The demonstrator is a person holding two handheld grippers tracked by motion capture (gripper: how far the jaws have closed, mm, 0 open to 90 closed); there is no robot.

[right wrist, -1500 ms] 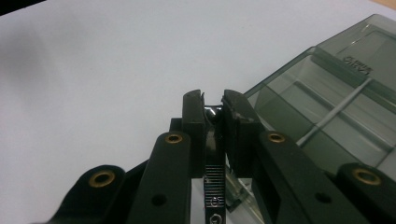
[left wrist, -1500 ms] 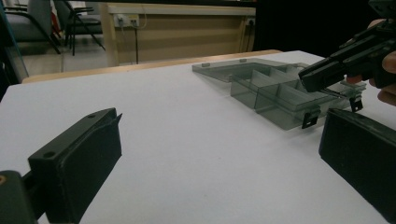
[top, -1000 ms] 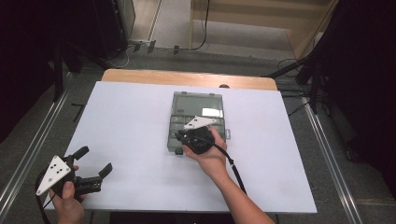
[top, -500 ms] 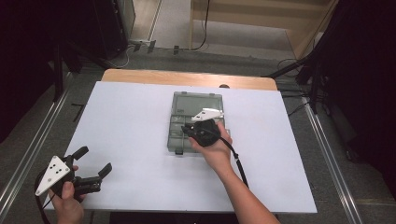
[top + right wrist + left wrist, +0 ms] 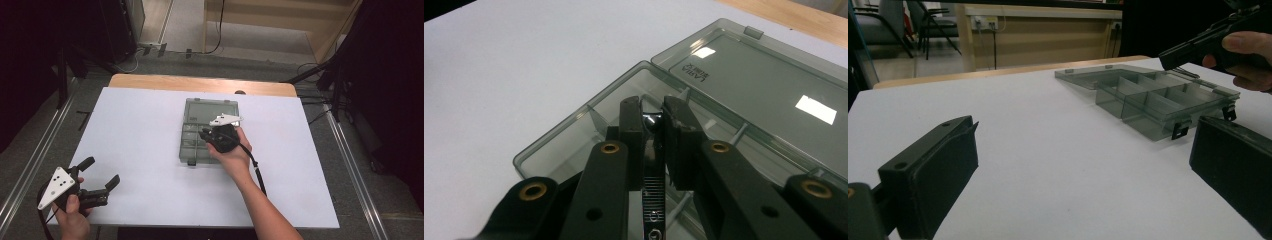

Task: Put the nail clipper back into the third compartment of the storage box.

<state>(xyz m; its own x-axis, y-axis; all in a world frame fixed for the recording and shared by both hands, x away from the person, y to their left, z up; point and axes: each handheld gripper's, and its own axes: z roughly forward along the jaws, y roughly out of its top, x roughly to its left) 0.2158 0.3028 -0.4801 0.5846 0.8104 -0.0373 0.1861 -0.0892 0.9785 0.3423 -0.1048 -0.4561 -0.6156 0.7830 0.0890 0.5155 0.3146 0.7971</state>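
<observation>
**Metal piece held over the open box**

A small shiny metal piece, ridged along its lower part, is clamped between the closed jaws of the right gripper. It looks like a nail clipper, though the jaws hide too much to be sure. It hangs above the compartments of a smoky clear plastic box, which lies in the middle of the white table. The box's lid is folded flat on the table behind the tray and carries a small printed label. In the high view the right gripper sits over the box's divided half, with the person's hand wrapped around it.

Well apart, at the near left corner of the table, the left gripper is held with its jaws spread wide and nothing between them. Its own view looks across bare tabletop toward the box, with the right gripper above the far end.
</observation>
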